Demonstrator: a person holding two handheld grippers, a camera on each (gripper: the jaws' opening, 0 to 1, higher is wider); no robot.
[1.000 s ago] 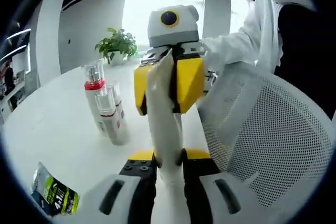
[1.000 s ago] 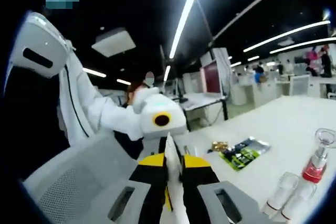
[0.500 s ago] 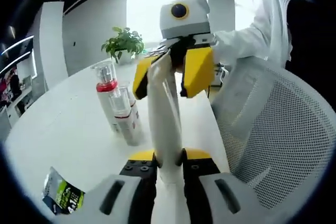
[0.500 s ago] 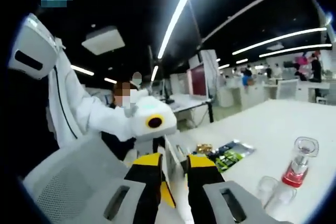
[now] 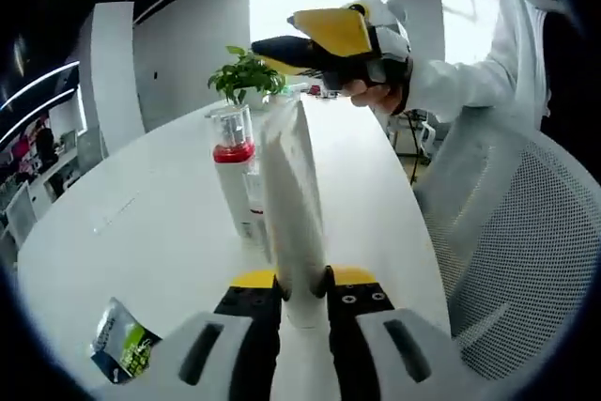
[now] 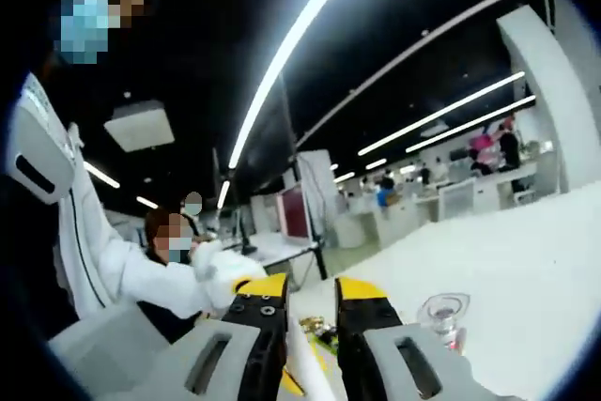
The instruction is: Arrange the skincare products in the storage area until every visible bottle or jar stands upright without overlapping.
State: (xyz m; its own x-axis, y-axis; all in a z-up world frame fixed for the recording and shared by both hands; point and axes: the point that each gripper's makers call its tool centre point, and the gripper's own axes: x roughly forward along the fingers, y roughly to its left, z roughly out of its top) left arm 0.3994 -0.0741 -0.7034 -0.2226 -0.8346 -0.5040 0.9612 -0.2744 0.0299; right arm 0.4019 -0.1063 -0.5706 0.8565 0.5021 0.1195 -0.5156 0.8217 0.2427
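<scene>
Left tongs [image 5: 302, 290] clamp white tube [image 5: 293, 194] base, long axis upright, just in front of the red-collared pump bottle [image 5: 231, 168] on the table [image 5: 141, 232]; right tongs [image 6: 310, 302] parted, empty, raised above.

no readable text, labels illegible

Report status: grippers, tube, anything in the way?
Left gripper shut on white tube, held upright. Right gripper open, lifted above the table. Red-collared bottle stands just behind the tube.
</scene>
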